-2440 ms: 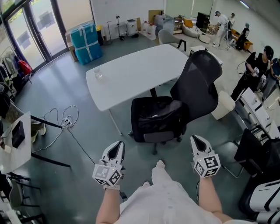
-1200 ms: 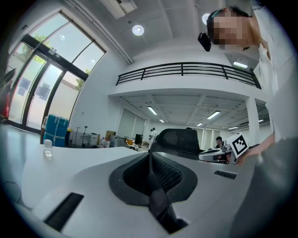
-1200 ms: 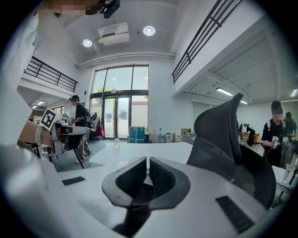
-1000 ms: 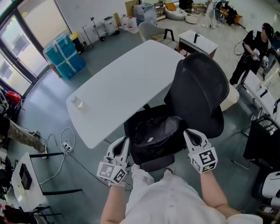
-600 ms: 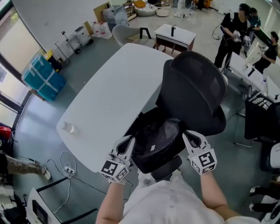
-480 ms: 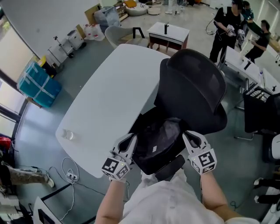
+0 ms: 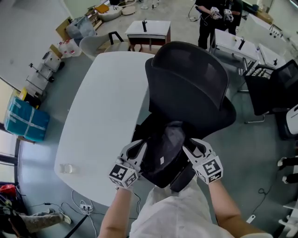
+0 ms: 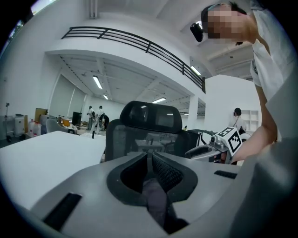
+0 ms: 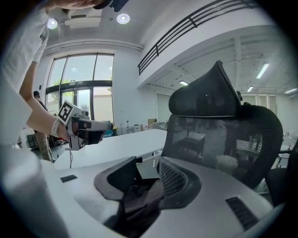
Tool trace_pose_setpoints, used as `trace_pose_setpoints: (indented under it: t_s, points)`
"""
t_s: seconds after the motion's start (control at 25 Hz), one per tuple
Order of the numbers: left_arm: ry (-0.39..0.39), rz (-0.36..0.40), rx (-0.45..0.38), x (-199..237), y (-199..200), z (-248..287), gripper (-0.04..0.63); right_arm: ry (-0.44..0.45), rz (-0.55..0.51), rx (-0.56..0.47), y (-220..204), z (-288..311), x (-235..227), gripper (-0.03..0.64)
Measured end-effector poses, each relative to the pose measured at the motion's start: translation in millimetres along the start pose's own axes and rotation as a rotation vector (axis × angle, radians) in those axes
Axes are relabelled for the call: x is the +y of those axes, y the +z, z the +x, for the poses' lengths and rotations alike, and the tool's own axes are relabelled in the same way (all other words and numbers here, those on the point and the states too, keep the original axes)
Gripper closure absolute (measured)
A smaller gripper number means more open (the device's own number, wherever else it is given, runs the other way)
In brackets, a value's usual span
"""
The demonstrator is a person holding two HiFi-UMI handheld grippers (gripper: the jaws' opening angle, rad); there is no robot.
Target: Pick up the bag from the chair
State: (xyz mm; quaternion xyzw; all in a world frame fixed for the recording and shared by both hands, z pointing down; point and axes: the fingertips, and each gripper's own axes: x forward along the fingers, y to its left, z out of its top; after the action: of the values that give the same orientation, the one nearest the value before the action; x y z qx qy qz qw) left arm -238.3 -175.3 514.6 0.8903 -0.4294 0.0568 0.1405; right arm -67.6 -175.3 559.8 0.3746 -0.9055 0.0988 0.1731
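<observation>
A black bag [image 7: 163, 155] lies on the seat of a black mesh office chair [image 7: 191, 88] that is pushed up to the white table [image 7: 102, 102]. My left gripper [image 7: 136, 151] sits at the bag's left side and my right gripper [image 7: 190, 148] at its right side. In the left gripper view the gripper [image 8: 149, 160] is shut, with dark bag fabric [image 8: 156, 200] pinched between the jaws. The right gripper [image 9: 148, 173] also has dark bag fabric [image 9: 139, 195] caught between its jaws. Whether the bag rests on the seat or hangs clear of it I cannot tell.
A small clear cup [image 7: 65, 168] stands near the table's left end. Behind the table are a small desk [image 7: 149, 30] and a pale chair [image 7: 95, 44]. People [image 7: 216, 14] stand at the back right. Another black chair [image 7: 274, 88] is at right. Blue wrapped boxes [image 7: 23, 123] sit at left.
The view has swung over the chair. Both grippers have drawn in against the bag's sides, the right one moving left, and the bag fabric now bunches up between them.
</observation>
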Motion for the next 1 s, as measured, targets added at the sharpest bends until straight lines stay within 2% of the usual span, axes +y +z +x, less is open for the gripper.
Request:
trace_pose_setpoints:
  t_s: [0.12, 0.24, 0.32, 0.44, 0.72, 0.88, 1.0]
  points:
    - [-0.051, 0.002, 0.039, -3, -16, 20, 0.547, -0.022, 0.025, 0.022, -14, 6, -6, 0.423]
    - [-0.119, 0.003, 0.085, -11, -33, 38, 0.465, -0.034, 0.068, 0.060, -33, 12, -10, 0.357]
    - [-0.147, 0.008, 0.109, -16, -43, 48, 0.435, -0.050, 0.120, 0.079, -48, 18, -14, 0.300]
    - [-0.156, 0.004, 0.126, -21, -54, 55, 0.414, -0.071, 0.237, 0.120, -74, 27, -17, 0.259]
    - [-0.148, -0.028, 0.139, -31, -70, 61, 0.411, -0.154, 0.498, 0.220, -137, 41, -23, 0.230]
    - [-0.147, -0.035, 0.146, -34, -77, 59, 0.410, -0.148, 0.635, 0.238, -158, 51, -17, 0.225]
    - [-0.149, -0.039, 0.147, -36, -80, 58, 0.411, -0.136, 0.695, 0.259, -169, 63, -12, 0.221]
